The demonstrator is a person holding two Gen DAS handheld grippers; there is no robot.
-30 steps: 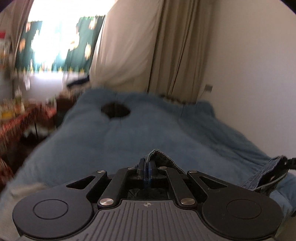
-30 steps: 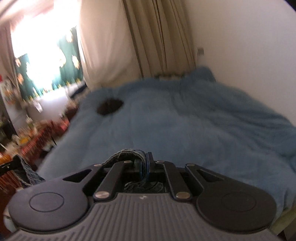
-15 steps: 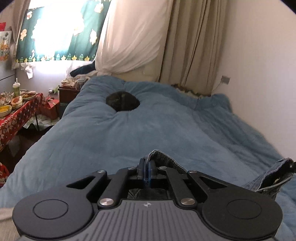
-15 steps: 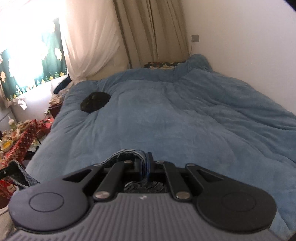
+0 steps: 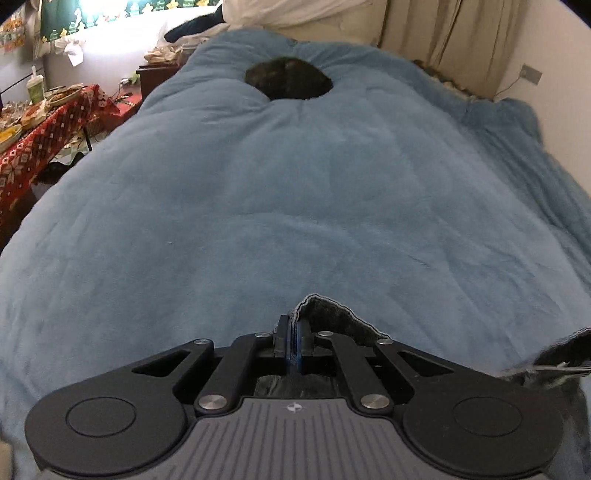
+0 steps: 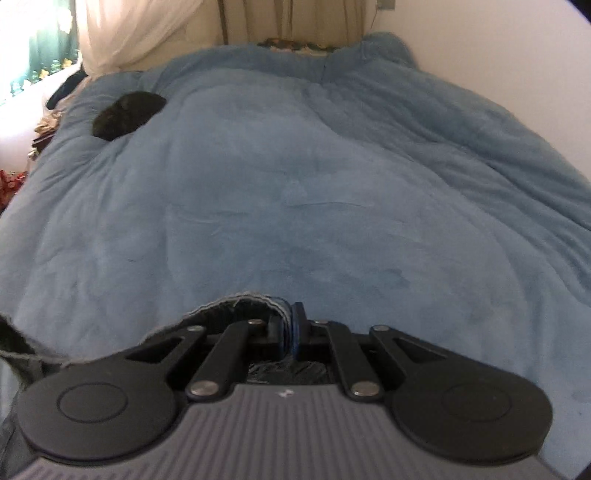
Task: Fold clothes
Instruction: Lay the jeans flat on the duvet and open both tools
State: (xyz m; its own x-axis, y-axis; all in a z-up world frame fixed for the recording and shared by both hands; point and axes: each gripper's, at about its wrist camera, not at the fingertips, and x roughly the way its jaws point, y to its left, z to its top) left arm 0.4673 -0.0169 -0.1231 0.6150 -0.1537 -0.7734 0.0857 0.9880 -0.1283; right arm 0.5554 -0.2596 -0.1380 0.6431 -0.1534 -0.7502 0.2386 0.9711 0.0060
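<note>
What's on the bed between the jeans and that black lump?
Nothing: only bare blue blanket between the jeans and the black lump, in both wrist views.

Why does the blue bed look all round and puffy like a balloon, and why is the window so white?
Left wrist view: the fisheye lens bends the blue blanket into a bulge, and daylight washes out the window. Right wrist view: the same bulge, a slightly softer picture, and glare at the window.

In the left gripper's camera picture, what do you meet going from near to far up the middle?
Left gripper pinching the denim → blue duvet → dark lump → curtains.
</note>
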